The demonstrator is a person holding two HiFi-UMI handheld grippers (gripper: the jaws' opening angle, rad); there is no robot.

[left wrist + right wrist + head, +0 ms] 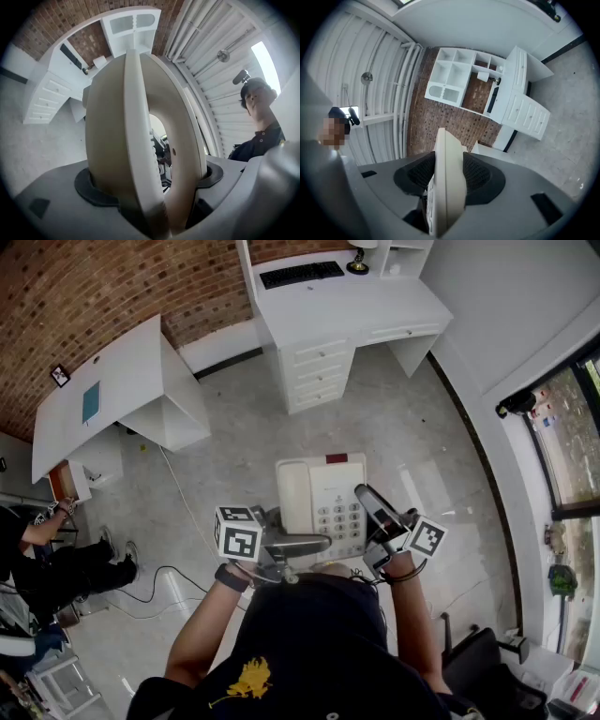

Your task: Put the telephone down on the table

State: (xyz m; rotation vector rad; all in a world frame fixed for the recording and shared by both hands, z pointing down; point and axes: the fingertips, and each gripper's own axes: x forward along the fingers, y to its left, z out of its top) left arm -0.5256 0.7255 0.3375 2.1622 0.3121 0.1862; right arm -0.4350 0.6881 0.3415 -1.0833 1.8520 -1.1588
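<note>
Item: one cream telephone (323, 502), which we hold in mid-air over the grey floor (234, 437), on no tabletop. Our left claw (319, 543) is clenched on its handset side. Our right claw (367, 502) is clenched on its keypad-side edge.

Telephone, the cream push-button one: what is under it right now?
Around the cream push-button telephone only pale grey floor shows. The left gripper and right gripper clamp its sides. The spot directly beneath is covered by its body.
</note>
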